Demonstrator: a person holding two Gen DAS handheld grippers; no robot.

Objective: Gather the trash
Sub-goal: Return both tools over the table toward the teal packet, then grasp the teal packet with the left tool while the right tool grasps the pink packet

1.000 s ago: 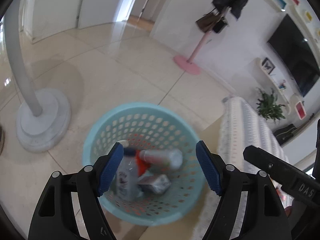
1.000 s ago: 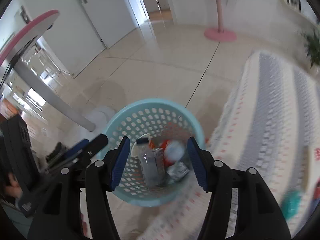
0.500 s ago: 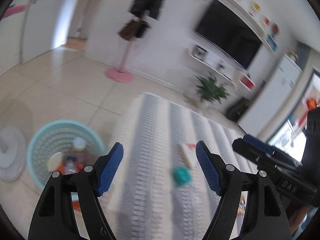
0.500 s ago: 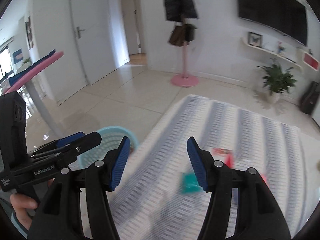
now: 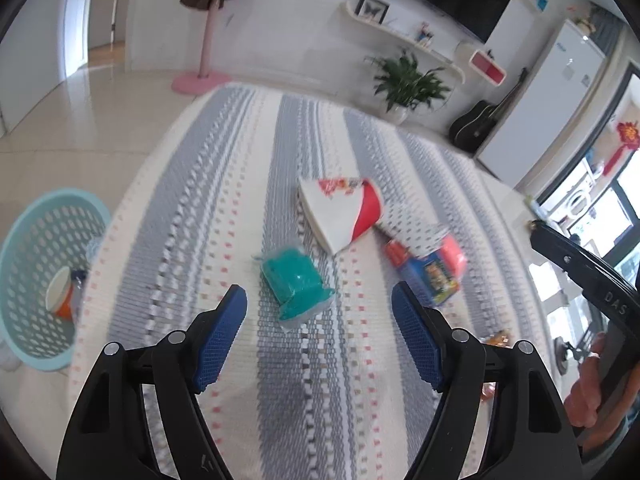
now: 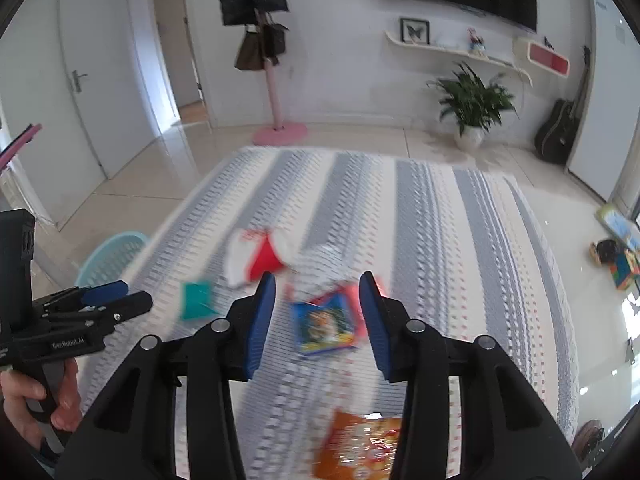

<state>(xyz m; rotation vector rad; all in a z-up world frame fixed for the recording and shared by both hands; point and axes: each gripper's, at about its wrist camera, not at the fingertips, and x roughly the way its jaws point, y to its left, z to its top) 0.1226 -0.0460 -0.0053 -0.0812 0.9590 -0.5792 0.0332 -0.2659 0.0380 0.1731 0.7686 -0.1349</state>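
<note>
Trash lies on a striped rug. A teal wrapper lies just ahead of my open, empty left gripper. A flattened red-and-white paper cup and a blue-and-red snack pack lie beyond. The light-blue basket holds earlier trash at the left. In the right wrist view my open, empty right gripper hovers over the snack pack. The cup, the teal wrapper, an orange bag and the basket also show there.
A pink coat stand, a potted plant and a guitar stand along the far wall. Toys lie on the tile floor at the right. A white fridge stands at the back right.
Both grippers swung from above the basket to the right, over the rug. The basket now sits at the left edge and the scattered trash is in front.
</note>
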